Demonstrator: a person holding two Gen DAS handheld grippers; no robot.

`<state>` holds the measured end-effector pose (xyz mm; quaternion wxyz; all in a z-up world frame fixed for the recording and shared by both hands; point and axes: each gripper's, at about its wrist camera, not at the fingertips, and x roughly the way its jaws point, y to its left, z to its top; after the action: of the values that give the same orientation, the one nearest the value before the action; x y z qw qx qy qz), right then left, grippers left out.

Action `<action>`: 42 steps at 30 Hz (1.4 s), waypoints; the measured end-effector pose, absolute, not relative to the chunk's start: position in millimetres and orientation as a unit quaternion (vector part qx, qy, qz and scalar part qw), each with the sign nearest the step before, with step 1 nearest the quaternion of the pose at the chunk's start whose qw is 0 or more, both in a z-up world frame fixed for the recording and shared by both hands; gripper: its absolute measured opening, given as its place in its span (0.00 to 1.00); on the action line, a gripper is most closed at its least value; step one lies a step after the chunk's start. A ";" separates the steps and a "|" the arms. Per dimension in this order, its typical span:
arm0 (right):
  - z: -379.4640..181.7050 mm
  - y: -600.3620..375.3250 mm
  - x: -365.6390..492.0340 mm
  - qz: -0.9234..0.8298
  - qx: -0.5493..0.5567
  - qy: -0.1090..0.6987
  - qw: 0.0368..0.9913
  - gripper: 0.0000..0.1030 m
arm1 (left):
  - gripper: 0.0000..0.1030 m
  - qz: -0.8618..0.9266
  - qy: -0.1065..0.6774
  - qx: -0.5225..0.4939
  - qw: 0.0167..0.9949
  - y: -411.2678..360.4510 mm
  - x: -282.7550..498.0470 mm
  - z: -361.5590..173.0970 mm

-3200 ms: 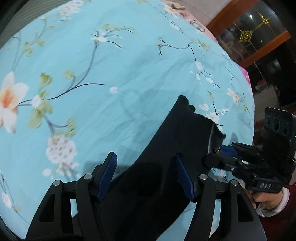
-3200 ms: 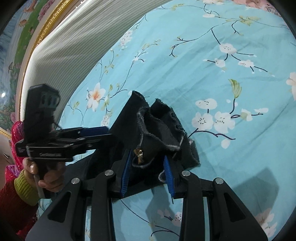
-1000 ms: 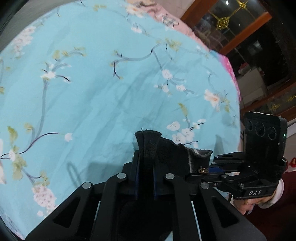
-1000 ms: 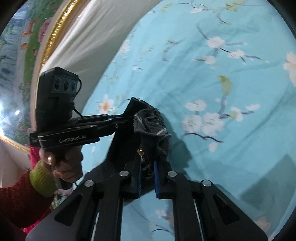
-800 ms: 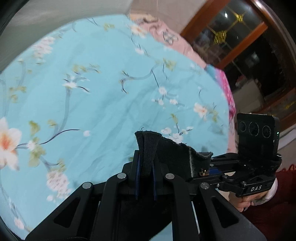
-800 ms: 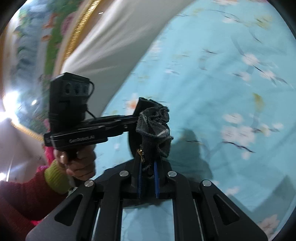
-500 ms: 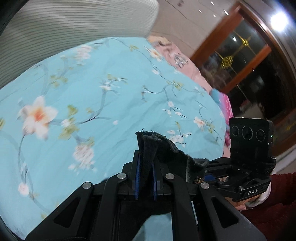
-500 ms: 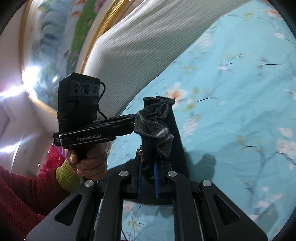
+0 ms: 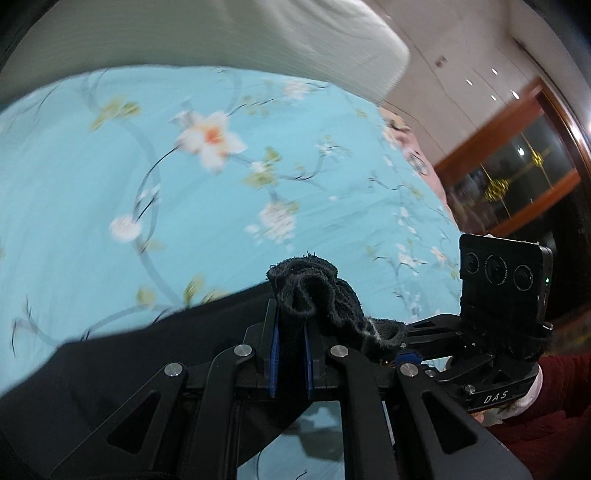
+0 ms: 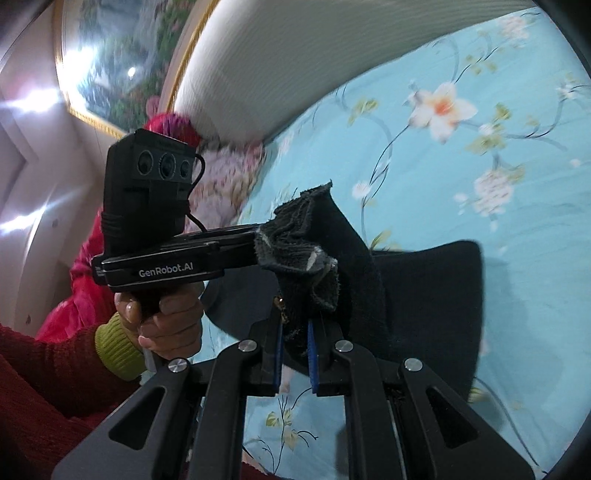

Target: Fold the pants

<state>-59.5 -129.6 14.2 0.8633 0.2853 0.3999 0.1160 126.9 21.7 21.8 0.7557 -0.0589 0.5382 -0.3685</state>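
Note:
The black pants point(image 9: 92, 373) hang lifted over the floral bed sheet point(image 9: 110, 177). My left gripper point(image 9: 290, 354) is shut on one bunched corner of the waistband point(image 9: 306, 284). My right gripper point(image 10: 295, 350) is shut on the other corner, next to a small gold zipper pull point(image 10: 279, 301). The pants point(image 10: 424, 295) hang down behind the jaws in the right wrist view. Each gripper shows in the other's view, the right one point(image 9: 480, 339) and the left one point(image 10: 177, 266), close side by side.
A white ribbed headboard cushion point(image 9: 221, 33) runs along the far side of the bed. A gold-framed picture point(image 10: 122, 55) hangs behind it. A pink floral pillow point(image 10: 221, 177) lies at the bed's left end. Wood-framed glass doors point(image 9: 517, 177) stand to the right.
Both grippers shut on the waistband corners, then rose and swung toward the headboard. The pants have lifted off the sheet and now hang below the grippers.

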 end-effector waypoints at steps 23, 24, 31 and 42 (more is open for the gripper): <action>-51.1 -78.7 -17.3 0.110 0.215 0.511 0.825 0.36 | 0.11 -0.234 0.580 -0.159 0.764 103.5 108.2 -53.2; -52.5 -77.6 -16.3 0.111 0.215 0.513 0.824 0.37 | 0.12 -0.230 0.580 -0.163 0.764 107.2 107.6 -53.0; -56.1 -67.5 -7.2 0.123 0.214 0.522 0.816 0.39 | 0.17 -0.208 0.574 -0.201 0.766 132.5 98.7 -48.2; -29.0 -48.9 9.4 0.156 0.191 0.509 0.824 0.39 | 0.34 -0.150 0.558 -0.239 0.780 180.8 65.9 -30.9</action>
<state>9.4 -48.9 -29.0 0.8244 0.1912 0.5093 0.1563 65.9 180.8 -30.9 0.7801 -0.2393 0.5583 -0.1497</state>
